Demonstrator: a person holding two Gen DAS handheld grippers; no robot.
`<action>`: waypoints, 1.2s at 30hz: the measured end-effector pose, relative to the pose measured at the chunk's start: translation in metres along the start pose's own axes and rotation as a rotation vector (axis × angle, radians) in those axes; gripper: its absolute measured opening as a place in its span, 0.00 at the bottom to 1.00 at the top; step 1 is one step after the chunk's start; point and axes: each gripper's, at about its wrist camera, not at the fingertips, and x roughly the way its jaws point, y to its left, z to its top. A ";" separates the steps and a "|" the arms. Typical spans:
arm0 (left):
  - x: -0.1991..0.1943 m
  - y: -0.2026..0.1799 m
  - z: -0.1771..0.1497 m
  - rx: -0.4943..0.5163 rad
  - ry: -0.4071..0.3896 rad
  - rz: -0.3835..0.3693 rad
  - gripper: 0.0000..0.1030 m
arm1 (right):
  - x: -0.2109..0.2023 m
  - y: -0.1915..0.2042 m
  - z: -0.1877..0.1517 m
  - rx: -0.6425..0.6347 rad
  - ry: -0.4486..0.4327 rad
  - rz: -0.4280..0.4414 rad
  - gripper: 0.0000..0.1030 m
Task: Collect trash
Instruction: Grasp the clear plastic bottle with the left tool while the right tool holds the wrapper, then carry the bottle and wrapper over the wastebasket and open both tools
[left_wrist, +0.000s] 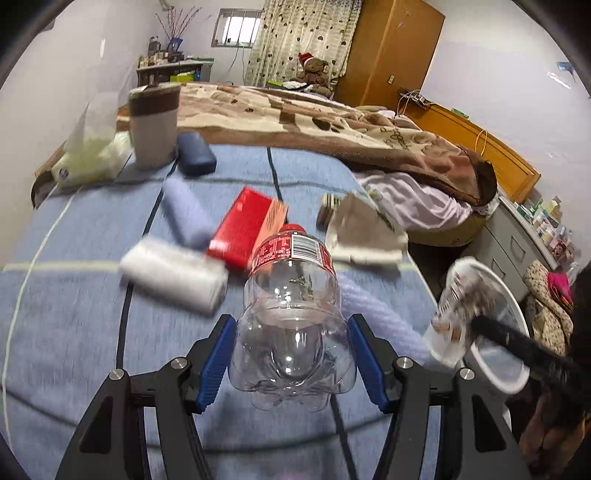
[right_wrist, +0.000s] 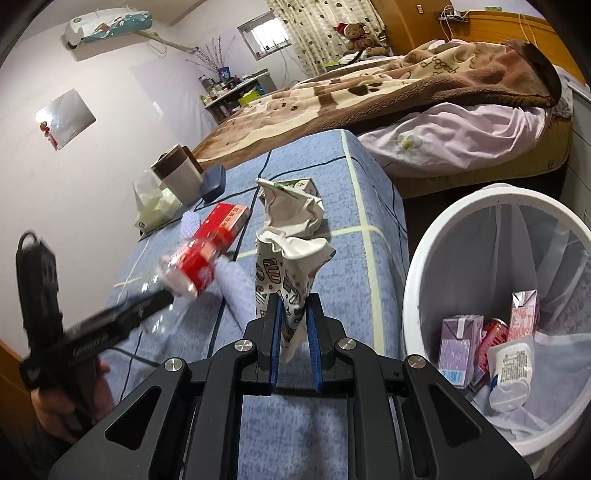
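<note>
Trash run: left gripper (left_wrist: 291, 354) clamps an empty bottle (left_wrist: 291, 314), right gripper (right_wrist: 294, 332) pinches a crumpled wrapper (right_wrist: 284, 273); each should clear the bin (right_wrist: 424, 266) rim before release.

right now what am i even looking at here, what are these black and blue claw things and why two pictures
These are two hand-held tongs, one in each of a person's hands, with a wide-angle camera on each looking out along its fingers. That is why there are two pictures.

The left view shows the left tongs with blue pads on either side of an empty clear plastic bottle with a red label. The right view shows the right tongs pinched shut on a crumpled printed paper wrapper.

Both hang over a blue checked cover, where a red box, a lilac rolled cloth, a white rolled cloth, a cup, a dark blue case and a tissue pack lie.

Beside it stands a white bin, already holding cartons and other rubbish.
</note>
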 end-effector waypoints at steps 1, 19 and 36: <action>-0.002 0.001 -0.007 0.000 0.009 0.001 0.61 | -0.001 0.001 -0.001 -0.002 0.001 -0.001 0.13; 0.003 0.004 -0.015 0.012 0.052 0.044 0.63 | -0.009 0.002 -0.005 -0.010 -0.008 -0.015 0.13; -0.026 -0.011 -0.018 0.023 -0.032 0.014 0.58 | -0.026 -0.005 -0.007 0.006 -0.044 -0.034 0.13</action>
